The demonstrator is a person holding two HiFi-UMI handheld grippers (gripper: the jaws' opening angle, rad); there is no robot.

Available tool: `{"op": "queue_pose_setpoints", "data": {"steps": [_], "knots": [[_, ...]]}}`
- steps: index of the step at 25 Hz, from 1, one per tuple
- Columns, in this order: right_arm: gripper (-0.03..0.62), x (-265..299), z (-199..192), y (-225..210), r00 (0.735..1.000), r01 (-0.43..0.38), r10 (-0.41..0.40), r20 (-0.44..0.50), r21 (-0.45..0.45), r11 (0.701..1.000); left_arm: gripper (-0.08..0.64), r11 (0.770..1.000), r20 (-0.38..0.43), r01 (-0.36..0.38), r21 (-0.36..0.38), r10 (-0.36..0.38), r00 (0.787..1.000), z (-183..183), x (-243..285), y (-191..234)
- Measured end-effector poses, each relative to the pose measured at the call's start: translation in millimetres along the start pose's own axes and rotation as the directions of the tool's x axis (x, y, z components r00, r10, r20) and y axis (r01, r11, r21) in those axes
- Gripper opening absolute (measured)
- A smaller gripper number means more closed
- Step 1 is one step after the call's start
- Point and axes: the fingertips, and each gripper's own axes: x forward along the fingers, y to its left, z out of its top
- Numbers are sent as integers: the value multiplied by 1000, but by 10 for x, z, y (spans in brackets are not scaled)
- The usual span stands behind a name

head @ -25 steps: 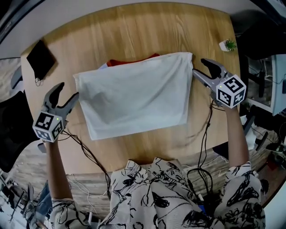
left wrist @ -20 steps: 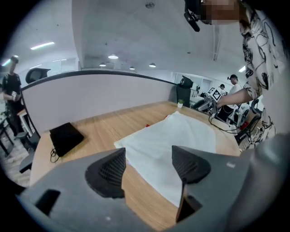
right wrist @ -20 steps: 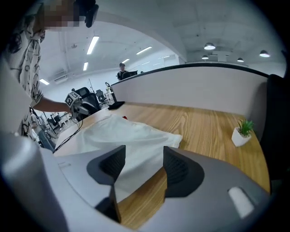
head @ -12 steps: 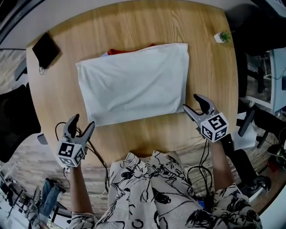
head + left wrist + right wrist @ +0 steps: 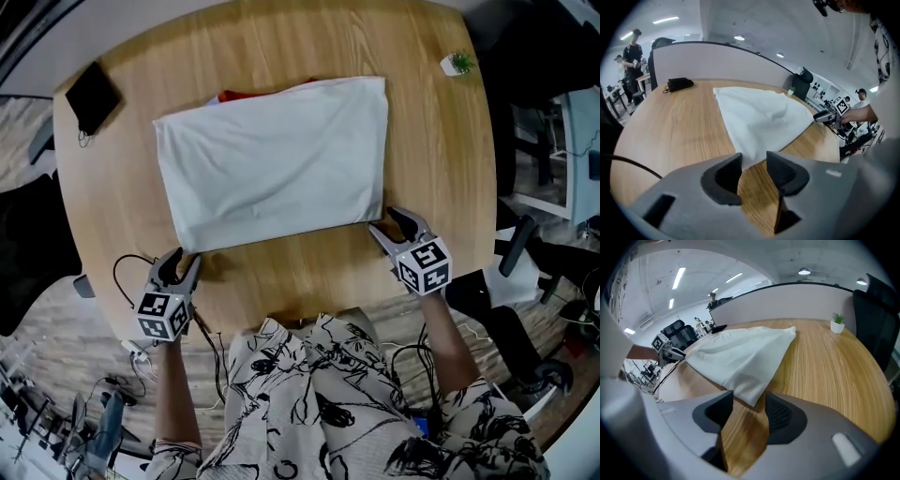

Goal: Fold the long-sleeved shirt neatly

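A white shirt (image 5: pixel 277 164), folded into a rectangle, lies flat on the round wooden table (image 5: pixel 441 169). A red edge (image 5: pixel 239 94) peeks out at its far side. My left gripper (image 5: pixel 183 265) sits at the shirt's near left corner. In the left gripper view the corner (image 5: pixel 751 159) reaches in between the jaw tips; the jaws have just been closing but a gap still shows. My right gripper (image 5: pixel 384 221) is at the near right corner. That corner (image 5: pixel 751 398) also lies between jaws that have just been closing and stand apart.
A black pouch (image 5: pixel 91 98) lies at the table's far left and a small potted plant (image 5: pixel 457 64) at the far right. Cables (image 5: pixel 127 272) trail off the near edge by my left hand. People stand beyond the partition (image 5: pixel 633 51).
Both grippers have come from the shirt's far side corners down along its sides to the near corners. The shirt lies as it did.
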Motion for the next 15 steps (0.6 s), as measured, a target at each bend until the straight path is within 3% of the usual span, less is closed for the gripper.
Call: {"op": "queue_pose_setpoints", "data": {"steps": [3,7,12,15], "knots": [[124,25,-17,29,1000,-7,7,3,14,1000,41,1000,9,-24,1,24,1000,-3,-23,9],[44,52,-26,34,1000,0,0,2,3,1000,22,999,-3,-35,9,35,999,-10,-15,10],[31,-12,-53,-112,997,64,-65,-32,-53,997,12,992,-34,-127,15,127,991,-29,-65,161],[31,-72,-58,-232,997,67,-68,-30,-11,998,13,989,-27,-142,-45,141,990,-42,-127,251]]}}
